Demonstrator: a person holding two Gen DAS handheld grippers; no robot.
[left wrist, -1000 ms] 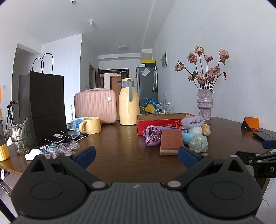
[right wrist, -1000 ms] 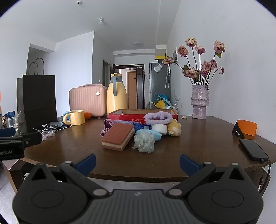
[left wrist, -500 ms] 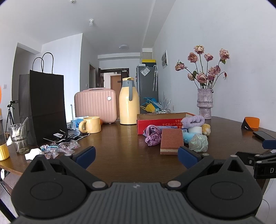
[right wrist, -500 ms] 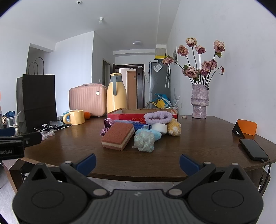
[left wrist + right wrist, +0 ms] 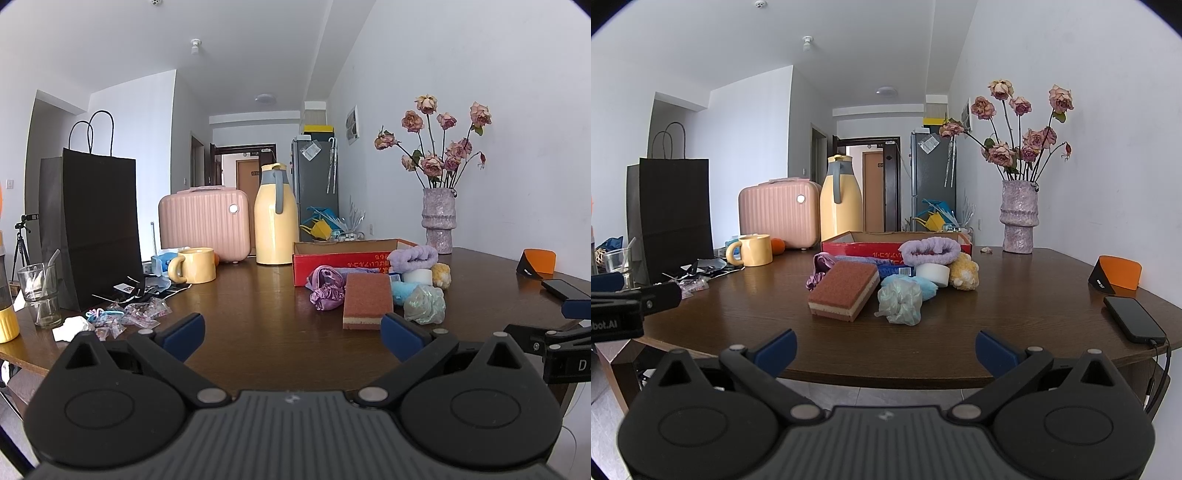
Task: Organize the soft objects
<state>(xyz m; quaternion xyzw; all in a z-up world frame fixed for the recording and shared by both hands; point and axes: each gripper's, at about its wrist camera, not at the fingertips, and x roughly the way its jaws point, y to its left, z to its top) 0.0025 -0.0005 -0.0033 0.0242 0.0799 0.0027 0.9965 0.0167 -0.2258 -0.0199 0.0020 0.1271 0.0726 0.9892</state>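
A pile of soft things lies mid-table in front of a red cardboard box [image 5: 894,248]: a brown sponge [image 5: 844,290], a pale green mesh pouf [image 5: 900,301], a blue fluffy item [image 5: 925,286], a lilac scrunchie band [image 5: 930,250], a white roll [image 5: 932,274], a yellow plush [image 5: 964,275] and a purple satin scrunchie [image 5: 325,291]. The sponge [image 5: 366,300] and pouf [image 5: 424,303] also show in the left wrist view. My left gripper [image 5: 291,338] is open and empty, short of the pile. My right gripper [image 5: 885,350] is open and empty at the table's near edge.
On the brown table [image 5: 1015,306]: a vase of dried roses [image 5: 1018,218], a black phone [image 5: 1134,323], an orange-black item [image 5: 1117,277], a yellow mug [image 5: 194,265], a yellow jug [image 5: 276,218], a pink case [image 5: 205,221], a black paper bag [image 5: 92,229], a glass [image 5: 38,291] and small wrappers [image 5: 125,315].
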